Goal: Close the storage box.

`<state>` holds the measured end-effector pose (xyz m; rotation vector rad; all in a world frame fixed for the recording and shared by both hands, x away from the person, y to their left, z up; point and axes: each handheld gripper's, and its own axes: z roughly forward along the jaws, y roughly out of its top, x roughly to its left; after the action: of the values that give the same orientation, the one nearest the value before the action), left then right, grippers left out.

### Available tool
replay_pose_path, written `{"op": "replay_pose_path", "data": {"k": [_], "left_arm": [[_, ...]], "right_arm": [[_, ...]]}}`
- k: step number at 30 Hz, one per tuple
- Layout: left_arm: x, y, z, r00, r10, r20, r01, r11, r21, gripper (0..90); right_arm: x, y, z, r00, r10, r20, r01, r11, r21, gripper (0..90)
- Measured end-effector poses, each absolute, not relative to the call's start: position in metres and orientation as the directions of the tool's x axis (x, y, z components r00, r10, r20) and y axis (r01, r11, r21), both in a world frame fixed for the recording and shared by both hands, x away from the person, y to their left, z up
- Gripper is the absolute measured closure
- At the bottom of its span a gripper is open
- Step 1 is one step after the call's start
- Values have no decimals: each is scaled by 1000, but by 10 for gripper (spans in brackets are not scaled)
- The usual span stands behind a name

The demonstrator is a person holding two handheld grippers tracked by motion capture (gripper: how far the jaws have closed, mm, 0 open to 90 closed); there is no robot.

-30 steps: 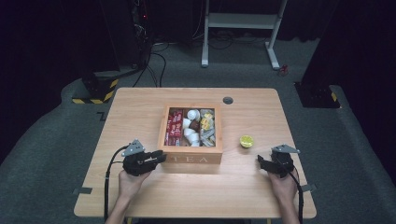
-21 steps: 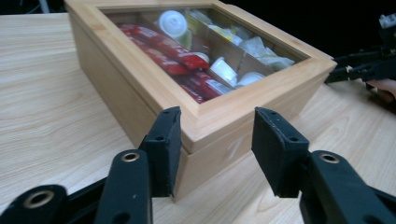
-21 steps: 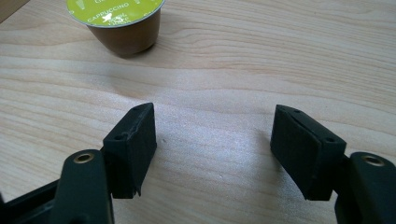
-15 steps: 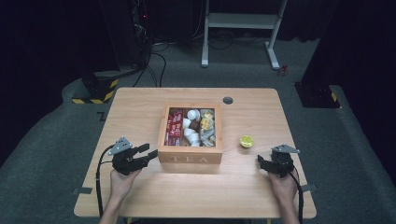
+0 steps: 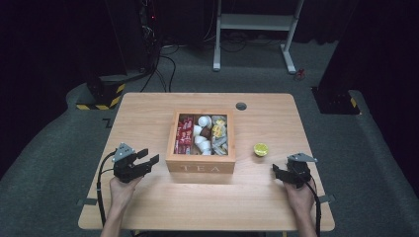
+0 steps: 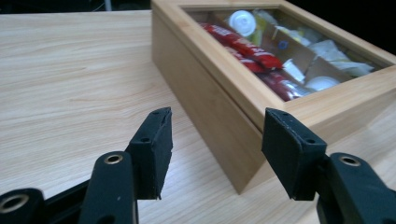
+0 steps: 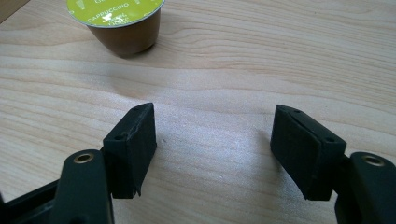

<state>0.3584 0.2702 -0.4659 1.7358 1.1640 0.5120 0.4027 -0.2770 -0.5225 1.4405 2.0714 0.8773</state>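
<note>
At table centre: tea box [image 5: 200, 163] long axis front-to-back | both grippers' jaws apart, empty

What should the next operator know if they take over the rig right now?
Left hand-held gripper: open, empty, low over the table beside the left side of the wooden tea box.
Right hand-held gripper: open, empty, low over the table, pointing toward the capsule.
Things: green-lidded coffee capsule stands upright on the table right of the box, apart from it. The box already holds red packets, white capsules and sachets.
Done: nothing gripped yet.
Left: probably close the right gripper on the capsule and place it in the box.
</note>
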Motion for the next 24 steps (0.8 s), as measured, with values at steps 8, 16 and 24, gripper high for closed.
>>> {"op": "replay_pose_path", "data": {"k": [8,16,24], "left_arm": [[362,279,-468,430,890,-154,490,-87,867,453],[368,288,-473,401,904,-148,519,-91,850,460],[376,289,-480,365,921,-135,540,-92,837,457]], "right_arm": [[403,-277,-523,-341,940,-16,642,246,726,313],[403,-277,-523,-341,940,-16,642,246,726,313],[403,-277,-522,-342,940,-16,642,246,726,311]]}}
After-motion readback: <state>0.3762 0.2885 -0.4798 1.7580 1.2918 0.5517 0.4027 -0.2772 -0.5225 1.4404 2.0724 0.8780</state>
